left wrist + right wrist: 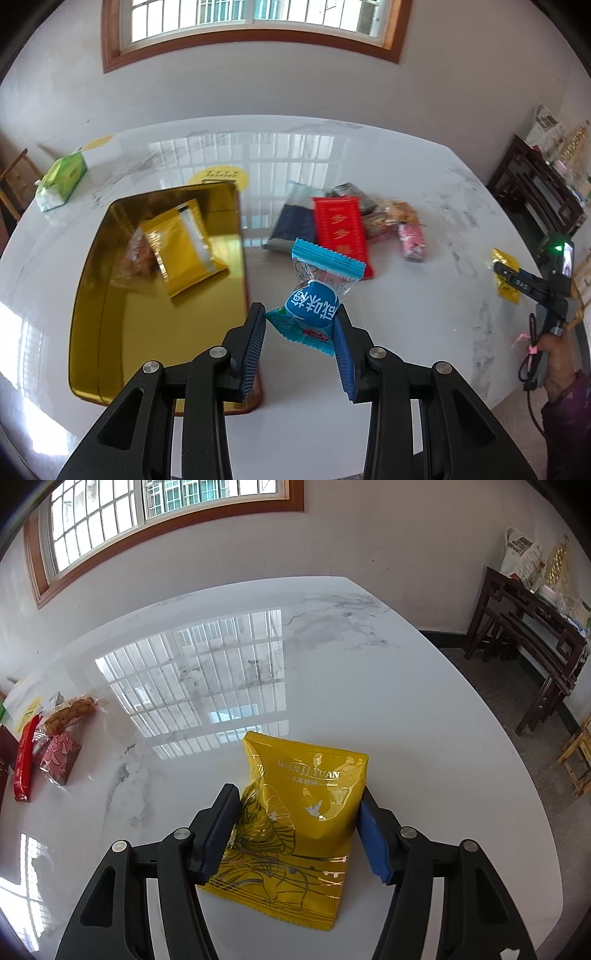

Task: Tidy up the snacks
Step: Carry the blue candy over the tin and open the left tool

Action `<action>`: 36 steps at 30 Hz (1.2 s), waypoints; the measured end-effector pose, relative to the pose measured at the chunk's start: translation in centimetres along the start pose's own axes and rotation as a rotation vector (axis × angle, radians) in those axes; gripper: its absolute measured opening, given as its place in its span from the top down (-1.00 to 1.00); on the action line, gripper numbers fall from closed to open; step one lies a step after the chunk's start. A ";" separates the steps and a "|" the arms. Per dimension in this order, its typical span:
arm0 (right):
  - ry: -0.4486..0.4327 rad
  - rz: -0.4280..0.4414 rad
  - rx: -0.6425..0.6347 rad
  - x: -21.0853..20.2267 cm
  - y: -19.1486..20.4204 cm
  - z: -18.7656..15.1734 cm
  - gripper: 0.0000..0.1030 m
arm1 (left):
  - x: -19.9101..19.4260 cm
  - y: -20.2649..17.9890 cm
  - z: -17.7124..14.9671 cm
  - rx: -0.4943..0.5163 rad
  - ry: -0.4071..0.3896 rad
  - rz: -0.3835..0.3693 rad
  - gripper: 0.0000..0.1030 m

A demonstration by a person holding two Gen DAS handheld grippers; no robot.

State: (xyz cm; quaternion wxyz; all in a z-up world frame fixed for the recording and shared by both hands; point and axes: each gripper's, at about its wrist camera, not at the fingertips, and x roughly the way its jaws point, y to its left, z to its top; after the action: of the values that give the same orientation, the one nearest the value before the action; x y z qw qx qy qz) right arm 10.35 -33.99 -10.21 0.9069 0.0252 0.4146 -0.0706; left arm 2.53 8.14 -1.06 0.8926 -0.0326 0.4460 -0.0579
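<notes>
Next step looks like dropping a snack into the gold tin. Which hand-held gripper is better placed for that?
Left. The left hand-held gripper already clamps the blue candy packet right beside the gold tin. The right hand-held gripper straddles the yellow packet lying on the table, with no tin in its view.

My left tongs (301, 314) point steeply downward, their blue ribbed pads (255, 343) pressed against a blue-wrapped candy (314, 295) held clear of the desk (424, 314). My right tongs (299, 808) point downward at a similar angle; their pads (373, 834) stand on either side of a yellow snack packet (295, 830), the left pad touching its edge, the right just beside it. In the left wrist view, my right hand (557, 365) grips the handle of the right tongs, a dark sleeve (565, 417) covering the wrist.
</notes>
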 end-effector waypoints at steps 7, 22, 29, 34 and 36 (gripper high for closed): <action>0.002 -0.007 -0.006 0.0 0.1 -0.1 -0.16 | 0.8 3.1 -0.4 -0.050 0.015 0.045 0.28; 0.002 -0.011 -0.008 0.0 0.3 0.0 -0.17 | 3.2 9.8 -1.1 -0.131 0.042 0.188 0.28; 0.002 -0.015 -0.007 -0.1 0.4 -0.1 -0.17 | 4.3 11.4 -1.4 -0.134 0.055 0.227 0.28; 0.002 -0.017 -0.007 -0.1 0.4 -0.1 -0.17 | 5.1 12.1 -1.8 -0.139 0.072 0.237 0.27; 0.002 -0.017 -0.007 -0.1 0.4 -0.1 -0.17 | 5.4 12.4 -1.9 -0.146 0.078 0.242 0.27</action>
State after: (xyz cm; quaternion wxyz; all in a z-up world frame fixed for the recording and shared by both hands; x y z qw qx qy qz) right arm 10.29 -33.56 -10.21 0.9059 0.0185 0.4160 -0.0769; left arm 5.19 19.72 -7.87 0.8702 -0.0410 0.4841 0.0815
